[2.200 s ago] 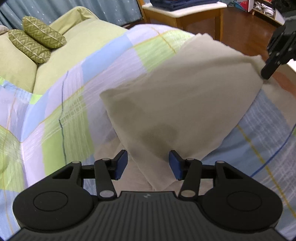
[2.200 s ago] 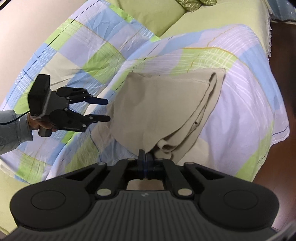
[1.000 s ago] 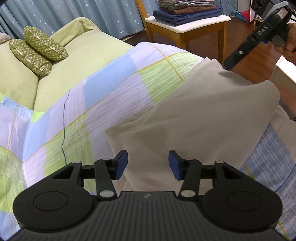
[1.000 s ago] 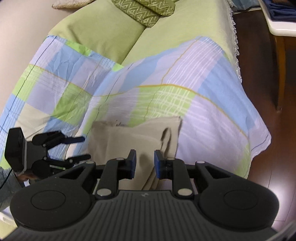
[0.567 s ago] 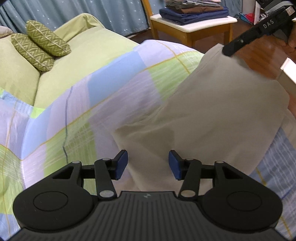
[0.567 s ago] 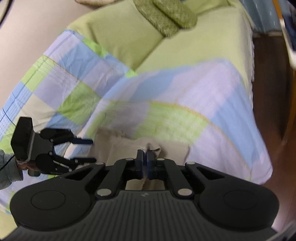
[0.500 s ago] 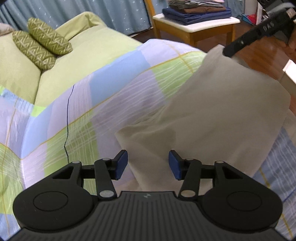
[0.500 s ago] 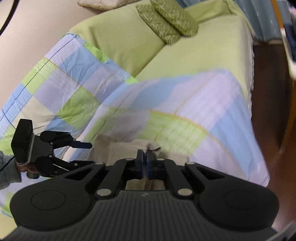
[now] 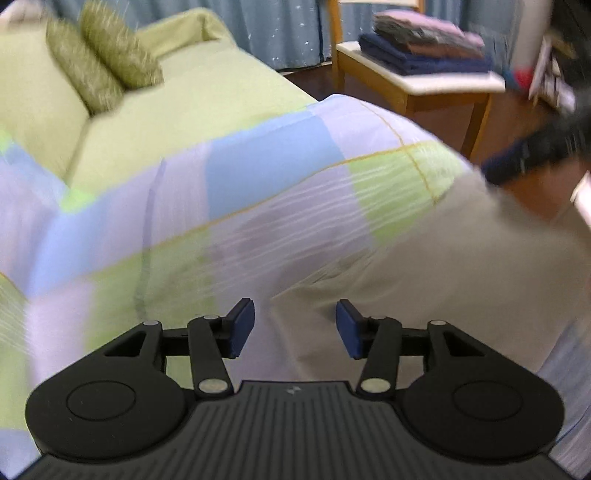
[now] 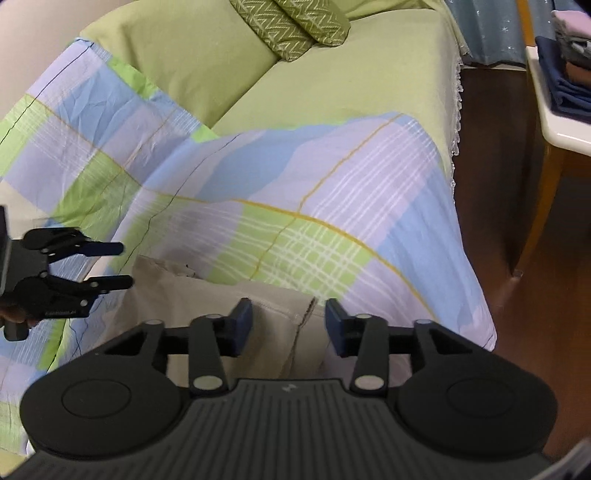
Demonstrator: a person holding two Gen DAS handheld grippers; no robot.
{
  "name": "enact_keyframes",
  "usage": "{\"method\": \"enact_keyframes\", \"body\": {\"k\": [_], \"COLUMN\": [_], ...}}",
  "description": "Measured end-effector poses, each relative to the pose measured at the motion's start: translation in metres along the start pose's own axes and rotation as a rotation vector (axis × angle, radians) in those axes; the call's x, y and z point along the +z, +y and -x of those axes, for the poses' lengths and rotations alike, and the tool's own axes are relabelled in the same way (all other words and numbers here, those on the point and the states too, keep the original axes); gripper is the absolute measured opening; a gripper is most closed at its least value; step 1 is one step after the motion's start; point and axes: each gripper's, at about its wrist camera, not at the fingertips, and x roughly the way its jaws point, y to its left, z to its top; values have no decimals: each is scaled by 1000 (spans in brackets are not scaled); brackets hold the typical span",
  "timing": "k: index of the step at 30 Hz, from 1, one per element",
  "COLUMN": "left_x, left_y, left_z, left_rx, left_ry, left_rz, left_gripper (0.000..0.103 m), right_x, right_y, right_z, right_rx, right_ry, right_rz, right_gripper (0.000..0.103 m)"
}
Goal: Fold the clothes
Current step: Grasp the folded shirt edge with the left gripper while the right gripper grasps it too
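From my left wrist camera, my left gripper (image 9: 291, 328) stands wide and holds nothing, hovering just above the near corner of the beige garment (image 9: 443, 280), which lies on the checked quilt (image 9: 229, 206). The view is blurred, so I would steady before pinching that corner.

From my right wrist camera, my right gripper (image 10: 289, 322) is also wide and empty, its jaws straddling the garment's far hem, on the side towards the green pillows (image 10: 291, 26). I would lower squarely onto the seam and catch every layer, so the fold comes over evenly.
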Motion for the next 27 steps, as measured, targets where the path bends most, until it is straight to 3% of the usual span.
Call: {"method": "enact_keyframes", "body": {"k": [1, 2, 5, 6, 8, 9, 10, 12, 14, 16, 17, 18, 20, 22, 24, 27], "left_x": [1, 1, -6, -9, -13, -13, -14, -14, -20, -32, -33, -50, -66, -101, -123, -141], "left_y": [2, 3, 3, 3, -2, -4, -2, 3, 11, -6, -6, -35, -58, -97, -118, -129], "left_z": [-4, -4, -13, -19, -29, -32, -28, -19, -1, 35, 39, 62, 71, 70, 57, 26], "left_rx": [-12, -11, 28, 50, 100, 130, 163, 228, 266, 327, 327, 302, 263, 223, 234, 336], "left_ry": [-5, -18, -7, 14, 22, 18, 10, -7, 0, 16, 13, -3, 2, 39, 66, 97], "left_rz": [11, 15, -4, -14, -33, -40, -28, -2, -4, -183, -203, -381, -499, -716, -849, -945], "left_gripper": [4, 4, 4, 8, 25, 43, 59, 66, 65, 64, 64, 64, 66, 66, 67, 67], "right_x": [-2, -4, -8, -8, -9, -12, -13, -11, -9, -8, -10, -15, -29, -69, -105, -151], "right_y": [-1, 1, 15, 17, 13, 9, 8, 11, 14, 22, 27, 41, 63, 104, 127, 147], "right_z": [-3, -5, -2, -1, -7, -14, -19, -16, -9, 12, 19, 35, 51, 61, 58, 40], "right_rx": [12, 23, -9, -26, -53, -62, -65, -96, -146, -263, -268, -260, -220, -172, -175, -263], "right_ry": [4, 7, -29, -43, -20, -10, -1, -10, -21, -52, -68, -101, -109, -71, -46, -43], "right_rz": [3, 28, 139, 152, 141, 126, 133, 133, 125, 153, 172, 231, 342, 580, 773, 1036], "right_gripper": [9, 3, 2, 2, 1, 1, 1, 8, 36, 39, 39, 39, 40, 54, 54, 54]}}
